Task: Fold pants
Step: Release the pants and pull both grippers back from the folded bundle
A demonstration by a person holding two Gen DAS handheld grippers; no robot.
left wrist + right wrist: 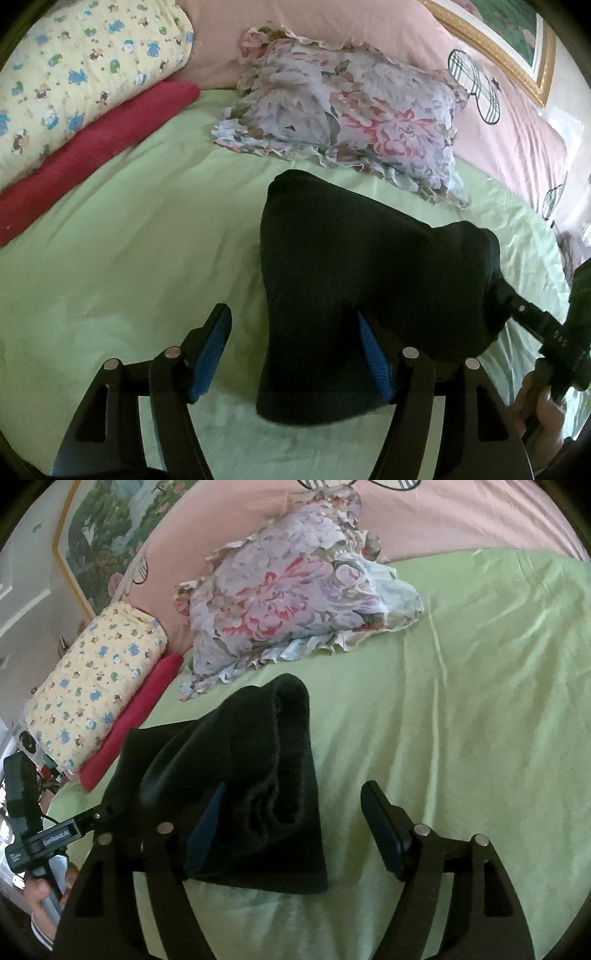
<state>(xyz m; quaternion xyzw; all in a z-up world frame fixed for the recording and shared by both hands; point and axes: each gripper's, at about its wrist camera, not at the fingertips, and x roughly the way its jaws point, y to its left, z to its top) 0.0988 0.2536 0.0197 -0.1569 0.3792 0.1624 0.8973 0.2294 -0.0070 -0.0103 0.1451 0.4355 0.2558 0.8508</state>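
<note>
From the left wrist, the left gripper (291,354) is standing with its jaws spread wide over the green sheet (122,266). The black pants (354,266), folded into a thick bundle, are lying on the sheet and draping over the right blue pad (373,358), while the left pad (210,358) is standing apart from the cloth with bare sheet between; nothing is being pinched. The right gripper (532,317) is reaching in from the right edge, its tip hidden against the far side of the bundle, so its jaws cannot be judged here. A hand (535,406) is gripping its handle. Beyond the pants a floral pillow (343,107) is lying near them, with a red towel (92,155) and a yellow quilt (85,70) at the left and a pink blanket (509,140) behind.

From the right wrist, the right gripper (295,830) is also holding its jaws spread. The pants (258,775) are sitting on the sheet (461,701) against the left finger (207,827), covering part of it; the right finger (384,830) is standing clear, with green sheet showing between it and the cloth. The left gripper (122,805) is coming in from the lower left, its front tucked under the bundle's edge, a hand (48,893) holding it. The floral pillow (288,594) is lying just beyond the pants, the quilt (96,686) and towel (136,716) at the left.
</note>
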